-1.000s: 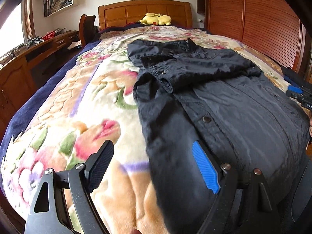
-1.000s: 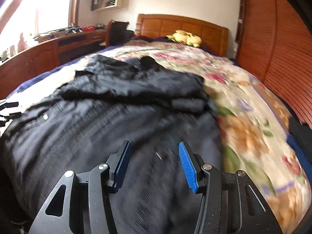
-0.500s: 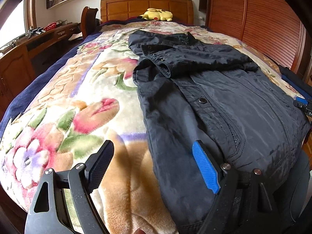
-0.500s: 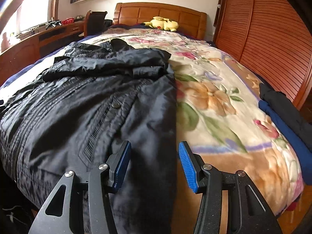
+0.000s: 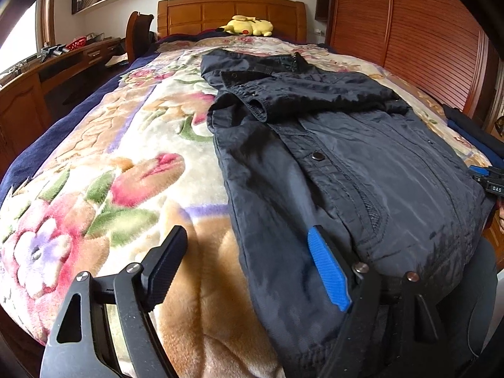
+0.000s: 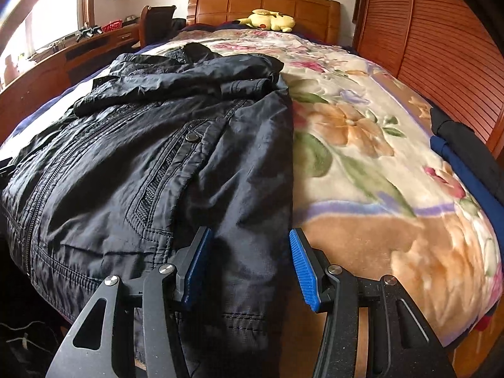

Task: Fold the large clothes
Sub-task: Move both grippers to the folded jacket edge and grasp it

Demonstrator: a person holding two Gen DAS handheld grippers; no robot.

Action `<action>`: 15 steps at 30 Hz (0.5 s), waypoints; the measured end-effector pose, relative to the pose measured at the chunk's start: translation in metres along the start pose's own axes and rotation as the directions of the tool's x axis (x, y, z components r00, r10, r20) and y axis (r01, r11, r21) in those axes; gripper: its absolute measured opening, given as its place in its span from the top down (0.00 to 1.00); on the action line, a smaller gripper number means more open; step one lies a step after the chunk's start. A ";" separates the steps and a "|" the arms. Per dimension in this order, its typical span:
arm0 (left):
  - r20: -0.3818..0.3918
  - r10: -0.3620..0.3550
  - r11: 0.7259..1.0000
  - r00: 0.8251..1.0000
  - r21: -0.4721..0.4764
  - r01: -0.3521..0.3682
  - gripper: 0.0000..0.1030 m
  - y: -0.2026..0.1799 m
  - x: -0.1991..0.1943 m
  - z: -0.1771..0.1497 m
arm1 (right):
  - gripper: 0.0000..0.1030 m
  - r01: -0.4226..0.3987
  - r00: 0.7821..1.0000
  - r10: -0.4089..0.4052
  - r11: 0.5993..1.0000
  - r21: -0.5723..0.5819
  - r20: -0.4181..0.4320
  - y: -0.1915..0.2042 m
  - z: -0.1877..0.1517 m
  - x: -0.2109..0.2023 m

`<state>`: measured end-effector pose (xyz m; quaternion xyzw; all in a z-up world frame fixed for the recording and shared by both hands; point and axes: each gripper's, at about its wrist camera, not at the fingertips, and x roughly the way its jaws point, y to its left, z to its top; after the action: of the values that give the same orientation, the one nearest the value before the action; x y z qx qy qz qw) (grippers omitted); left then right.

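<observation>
A dark navy jacket (image 5: 362, 170) lies face up on the floral blanket (image 5: 126, 157), sleeves folded across its chest and collar toward the headboard. My left gripper (image 5: 249, 252) hovers over the hem's left corner. Its jaws are wide and closing; the jacket's left edge runs between them and neither pad presses on it. My right gripper (image 6: 250, 245) stands half open over the jacket's (image 6: 141, 163) right hem corner, with the cloth's edge between its blue pads (image 6: 302, 267), untouched. The right gripper (image 5: 486, 178) also shows at the far right edge of the left wrist view.
A yellow plush toy (image 5: 249, 25) rests against the wooden headboard (image 5: 230, 12). Slatted wooden wardrobe doors (image 6: 441, 47) line the right side. A desk (image 5: 63, 63) and a chair (image 5: 138, 34) stand to the left. Folded dark and blue clothes (image 6: 466, 154) lie on the bed's right edge.
My right gripper has slid from over the jacket's middle to its right hem edge. My left gripper has come a little nearer the left hem corner and its jaws have narrowed slightly.
</observation>
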<state>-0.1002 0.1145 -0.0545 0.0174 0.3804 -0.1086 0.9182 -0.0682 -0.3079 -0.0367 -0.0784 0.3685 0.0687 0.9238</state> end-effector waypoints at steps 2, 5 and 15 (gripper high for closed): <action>0.004 -0.015 1.000 1.000 0.000 0.015 0.27 0.000 -0.003 -0.001 | 0.49 0.003 1.000 -0.003 1.000 -0.011 -0.005 0.000 0.000 0.001; 0.011 -0.029 1.000 1.000 0.001 0.029 0.34 -0.001 -0.008 -0.004 | 0.49 0.008 1.000 -0.009 1.000 -0.024 -0.007 0.001 0.000 0.000; 0.023 -0.036 0.999 0.999 0.012 0.035 0.40 -0.012 -0.021 -0.017 | 0.49 0.002 1.000 -0.003 1.000 -0.003 -0.017 0.002 -0.008 -0.009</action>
<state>-0.1286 0.1085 -0.0514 0.0149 0.3692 -0.1273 0.9205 -0.0802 -0.3083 -0.0358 -0.0809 0.3763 0.0674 0.9205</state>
